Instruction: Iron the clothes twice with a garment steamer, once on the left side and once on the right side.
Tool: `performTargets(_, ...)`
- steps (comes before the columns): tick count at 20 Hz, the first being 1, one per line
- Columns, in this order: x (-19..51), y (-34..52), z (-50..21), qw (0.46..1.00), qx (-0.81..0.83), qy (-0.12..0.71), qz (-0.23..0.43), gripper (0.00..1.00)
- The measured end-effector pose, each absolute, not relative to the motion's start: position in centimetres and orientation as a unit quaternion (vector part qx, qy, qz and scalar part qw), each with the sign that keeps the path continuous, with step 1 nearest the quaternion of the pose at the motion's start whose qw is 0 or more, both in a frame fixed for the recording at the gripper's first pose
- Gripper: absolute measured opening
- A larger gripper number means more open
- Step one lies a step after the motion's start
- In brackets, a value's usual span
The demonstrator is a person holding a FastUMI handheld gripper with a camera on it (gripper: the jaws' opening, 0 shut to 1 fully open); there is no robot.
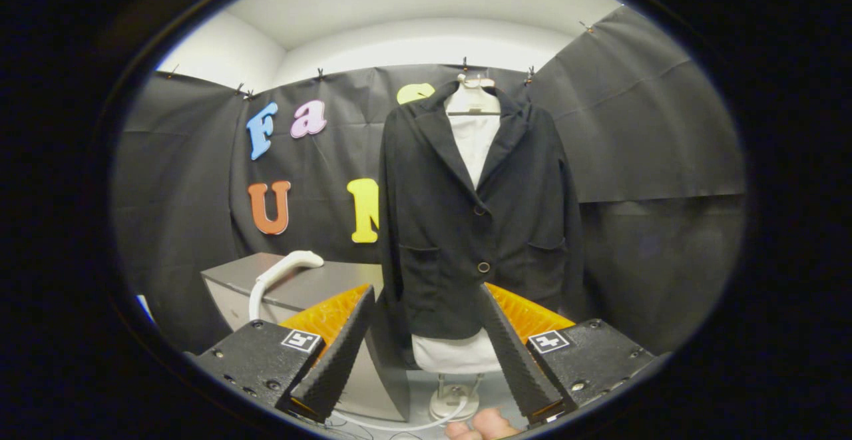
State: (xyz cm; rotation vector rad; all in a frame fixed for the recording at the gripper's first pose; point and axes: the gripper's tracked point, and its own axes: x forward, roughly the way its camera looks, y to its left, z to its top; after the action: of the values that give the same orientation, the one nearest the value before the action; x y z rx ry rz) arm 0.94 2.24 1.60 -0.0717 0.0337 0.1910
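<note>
While nothing is held, a black jacket (476, 227) is seen hung on a white mannequin (459, 353) beyond the fingers. Left of it, a grey cabinet (313, 287) carries the white steamer (286, 267). The gripper (426, 360) is spread wide.

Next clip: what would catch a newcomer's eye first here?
The black jacket, buttoned over a white form on a stand, hangs straight ahead beyond the fingers. The gripper is open and holds nothing, its fingers framing the jacket's hem. To the left of the jacket, the white steamer lies on a grey cabinet, its hose running down to the floor.
</note>
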Motion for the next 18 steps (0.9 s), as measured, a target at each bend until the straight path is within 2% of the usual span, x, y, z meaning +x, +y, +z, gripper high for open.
performTargets(18,1.9,22.8,-0.5,0.976,0.012,0.106,0.19,0.98)
